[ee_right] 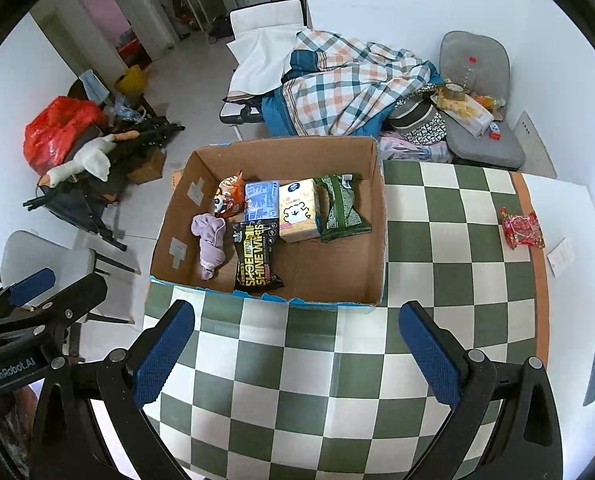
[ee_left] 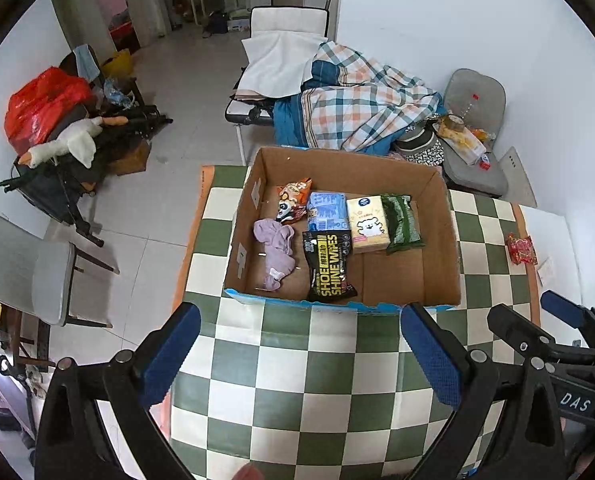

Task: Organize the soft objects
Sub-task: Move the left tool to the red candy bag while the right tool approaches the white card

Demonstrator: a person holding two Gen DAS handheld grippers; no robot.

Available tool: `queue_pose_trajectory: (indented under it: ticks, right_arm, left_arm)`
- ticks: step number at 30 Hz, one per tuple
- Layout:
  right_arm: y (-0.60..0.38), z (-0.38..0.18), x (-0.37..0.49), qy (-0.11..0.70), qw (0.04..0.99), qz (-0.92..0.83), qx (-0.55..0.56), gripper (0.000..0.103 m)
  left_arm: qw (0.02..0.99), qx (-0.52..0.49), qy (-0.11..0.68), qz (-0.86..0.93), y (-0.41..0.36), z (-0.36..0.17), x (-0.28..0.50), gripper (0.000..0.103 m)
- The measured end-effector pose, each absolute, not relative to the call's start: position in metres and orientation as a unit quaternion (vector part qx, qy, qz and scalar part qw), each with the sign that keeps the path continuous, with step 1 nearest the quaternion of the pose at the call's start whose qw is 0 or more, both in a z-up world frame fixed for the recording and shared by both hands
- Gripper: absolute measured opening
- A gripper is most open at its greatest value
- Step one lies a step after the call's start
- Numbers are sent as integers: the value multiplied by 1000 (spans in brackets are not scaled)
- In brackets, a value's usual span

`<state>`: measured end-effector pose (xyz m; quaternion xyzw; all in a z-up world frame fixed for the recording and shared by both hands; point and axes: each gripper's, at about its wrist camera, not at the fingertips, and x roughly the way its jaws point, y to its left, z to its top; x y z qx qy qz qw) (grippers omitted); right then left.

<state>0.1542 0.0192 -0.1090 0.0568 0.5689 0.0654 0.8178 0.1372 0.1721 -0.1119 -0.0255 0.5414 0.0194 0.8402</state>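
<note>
Nearest, two hand-held grippers hover over a table covered in a green-and-cream checkered cloth [ee_left: 297,380]. The left gripper [ee_left: 301,356] has its blue-padded jaws spread wide, holding nothing. The right gripper [ee_right: 297,356] is likewise spread apart and empty.

Just past them, a shallow cardboard box [ee_left: 441,240] sits on the cloth. Inside it lie a crumpled lilac cloth [ee_left: 275,254] on the left, a black pack of shoe shine wipes [ee_left: 329,266] beside it, and along the back a row: an orange snack bag [ee_left: 291,200], a blue packet [ee_left: 327,210], a cream tissue pack [ee_left: 367,222] and a dark green packet [ee_left: 401,224]. Well apart from the box, at the table's right edge, lies a red packet [ee_right: 521,228].

Beyond the table, a folding bed holds a plaid quilt [ee_left: 361,108] and a white sheet. A grey chair [ee_right: 481,136] to its right is piled with clutter. Across the tiled floor on the left, a red plastic bag [ee_left: 45,104] and a white plush goose [ee_left: 69,142] rest on dark gear, with a doorway behind.
</note>
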Motion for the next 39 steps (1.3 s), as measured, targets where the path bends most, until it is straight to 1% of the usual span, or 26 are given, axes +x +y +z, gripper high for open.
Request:
queue_pose_trajectory:
  ticks: [6, 10, 14, 19, 21, 26, 30, 33, 39]
  right_arm:
    - [-33, -109, 152, 570, 813, 56, 104, 103]
    - [-97, -114, 153, 573, 808, 20, 137, 103]
    - [-176, -123, 154, 571, 802, -36, 169, 103]
    - [-292, -143, 157, 577, 784, -114, 200, 103]
    - [-342, -160, 162, 585, 770, -140, 214, 103]
    - [-434, -205, 175, 599, 734, -191, 255, 103]
    - [-493, -252, 192, 610, 701, -207, 305, 103]
    - [-519, -283, 206, 620, 680, -210, 330, 103]
    - [-564, -350, 233, 642, 632, -220, 373, 103]
  left_arm:
    - [849, 23, 529, -1, 119, -100, 150, 103]
    - [848, 76, 522, -49, 48, -107, 177, 103]
    - [831, 146, 524, -118, -47, -128, 212, 103]
    - [784, 250, 528, -209, -177, -173, 255, 103]
    - [765, 281, 529, -237, -221, -193, 269, 103]
    - [710, 327, 557, -281, -308, -258, 297, 103]
    - [678, 365, 563, -300, -357, -300, 305, 103]
    - [650, 387, 571, -321, -388, -332, 313, 103]
    - [607, 411, 589, -340, -423, -383, 328, 103]
